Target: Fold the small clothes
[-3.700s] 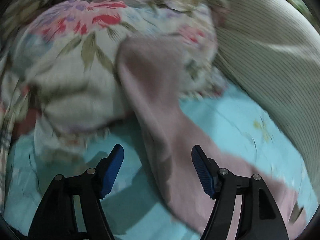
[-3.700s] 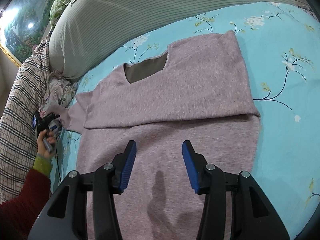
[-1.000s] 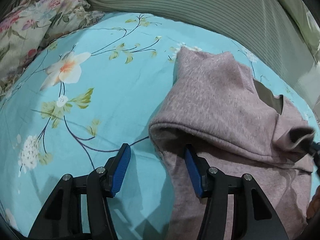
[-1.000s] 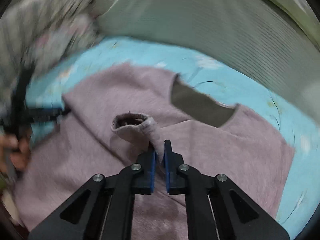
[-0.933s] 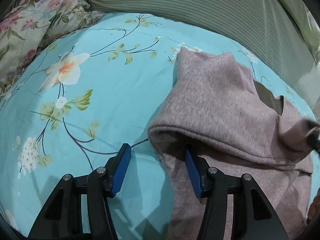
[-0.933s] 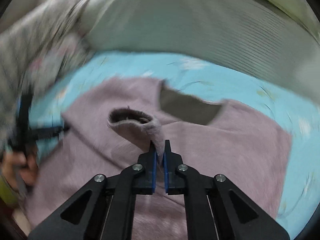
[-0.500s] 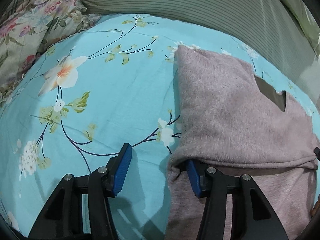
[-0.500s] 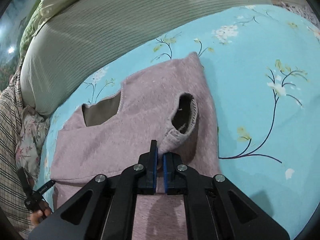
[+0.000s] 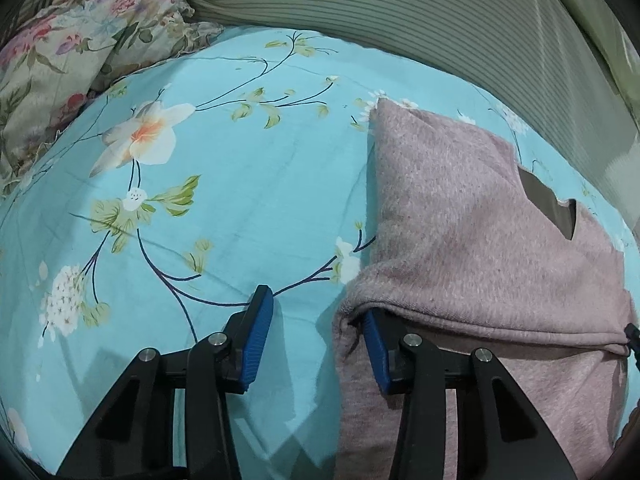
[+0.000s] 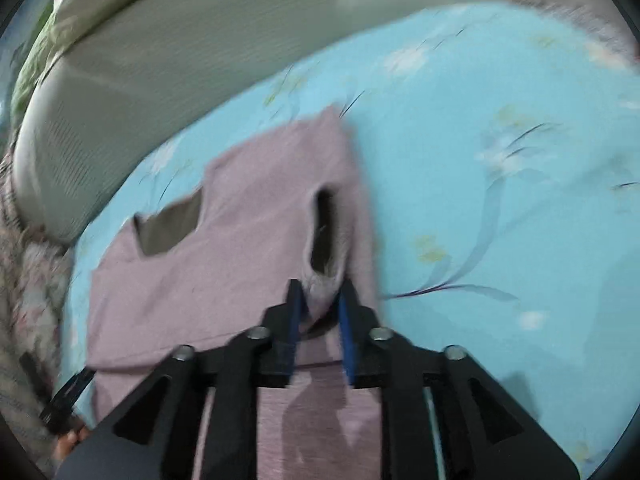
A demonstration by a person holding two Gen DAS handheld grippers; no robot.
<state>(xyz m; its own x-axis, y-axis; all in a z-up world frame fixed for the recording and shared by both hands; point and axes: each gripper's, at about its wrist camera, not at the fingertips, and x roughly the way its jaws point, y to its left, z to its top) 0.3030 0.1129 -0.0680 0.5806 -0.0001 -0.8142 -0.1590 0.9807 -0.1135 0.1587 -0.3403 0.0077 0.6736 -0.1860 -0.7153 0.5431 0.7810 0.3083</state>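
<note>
A mauve knit sweater (image 9: 472, 240) lies on the turquoise floral bedsheet (image 9: 240, 184), its sleeves folded across the chest and its V-neck towards the pillows. My left gripper (image 9: 316, 332) is open at the sweater's left edge, its right pad tucked under the folded sleeve. In the blurred right wrist view the sweater (image 10: 248, 232) lies ahead. My right gripper (image 10: 320, 300) has its jaws slightly apart around the sleeve cuff (image 10: 328, 240), which rests at the sweater's right edge.
A striped grey-green pillow (image 9: 420, 12) runs along the far side of the bed. A floral quilt (image 9: 72, 36) is bunched at the far left. The left gripper and the hand holding it (image 10: 64, 404) show at the lower left of the right wrist view.
My right gripper carried the sleeve cuff across the sweater to its right edge and its jaws have parted a little. The fold at my left gripper has flattened and drawn rightward.
</note>
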